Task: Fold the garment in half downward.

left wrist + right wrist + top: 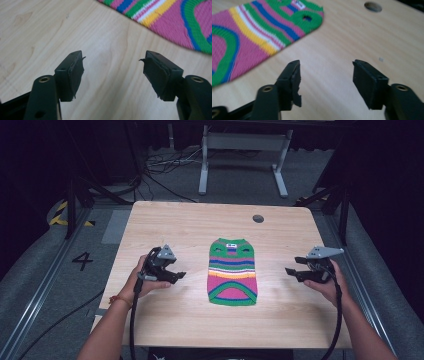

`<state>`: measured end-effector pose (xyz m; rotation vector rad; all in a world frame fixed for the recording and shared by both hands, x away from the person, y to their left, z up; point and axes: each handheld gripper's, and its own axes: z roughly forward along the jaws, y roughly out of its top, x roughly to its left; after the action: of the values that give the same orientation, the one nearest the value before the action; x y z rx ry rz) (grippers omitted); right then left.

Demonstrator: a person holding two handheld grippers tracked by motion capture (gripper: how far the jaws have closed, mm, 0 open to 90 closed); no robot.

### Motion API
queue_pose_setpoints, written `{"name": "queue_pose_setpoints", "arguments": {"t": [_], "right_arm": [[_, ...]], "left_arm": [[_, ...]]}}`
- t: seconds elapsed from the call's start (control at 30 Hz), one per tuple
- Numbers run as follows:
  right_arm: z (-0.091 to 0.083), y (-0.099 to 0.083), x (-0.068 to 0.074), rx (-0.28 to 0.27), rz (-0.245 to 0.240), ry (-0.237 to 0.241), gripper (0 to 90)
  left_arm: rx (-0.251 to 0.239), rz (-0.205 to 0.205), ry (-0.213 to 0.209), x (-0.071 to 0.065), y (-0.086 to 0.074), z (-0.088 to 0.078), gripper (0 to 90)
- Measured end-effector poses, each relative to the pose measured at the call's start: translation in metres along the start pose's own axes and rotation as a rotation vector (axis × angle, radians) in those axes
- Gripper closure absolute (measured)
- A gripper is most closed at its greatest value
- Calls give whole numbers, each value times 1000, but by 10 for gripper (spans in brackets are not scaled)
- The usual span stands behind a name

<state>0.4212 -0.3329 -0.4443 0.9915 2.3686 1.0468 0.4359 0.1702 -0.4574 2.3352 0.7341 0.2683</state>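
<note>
From the high view, I see a small knitted sweater with pink, green, blue, yellow and white stripes [232, 271] lying flat in the middle of the light wooden table [170, 225]. Its long side runs from me toward the far edge. The neck end with the little white tag points away from me, and the wide green hem is close to me. My left gripper [173, 274] sits to the left of the sweater, and my right gripper [292, 270] sits to the right. Both point in at the sweater but stay apart from it.

In the left gripper view, my two black jaws are spread wide. I see bare wood between them, so they hold nothing. The striped sweater [175, 20] lies ahead in the top right corner.

In the right gripper view, my jaws are wide apart too, with nothing between them but wood. The sweater [257, 35] lies up and to the left, its tag end farther off. A small round hole in the table [373, 6] is near the top.
</note>
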Motion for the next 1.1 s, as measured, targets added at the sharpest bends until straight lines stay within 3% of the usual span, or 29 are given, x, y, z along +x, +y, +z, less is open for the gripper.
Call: {"name": "queue_pose_setpoints", "arguments": {"t": [0.1,0.27,0.4,0.53,0.6,0.67,0.87,1.0,1.1], "right_arm": [[8,13,-1,-15,-19,-13,452],[34,41,-5,-36,-13,13,505],[55,59,-8,-42,-3,24,566],[73,69,-10,-27,8,31,604],[86,76,-10,-5,6,31,638],[104,82,-7,23,-1,49,710],[132,89,-3,68,-17,37,724],[146,90,-3,84,3,37,709],[155,88,-5,88,31,46,699]], "left_arm": [[-9,13,7,8,15,8,412],[-19,14,4,23,36,19,528],[-34,-9,2,33,52,30,594],[-35,-42,8,41,63,45,628],[-45,-36,40,42,69,54,688],[-53,-41,35,44,75,63,765],[-65,-95,11,48,96,94,721],[-58,-111,16,45,103,111,626],[-35,-116,17,42,105,127,612]]}}
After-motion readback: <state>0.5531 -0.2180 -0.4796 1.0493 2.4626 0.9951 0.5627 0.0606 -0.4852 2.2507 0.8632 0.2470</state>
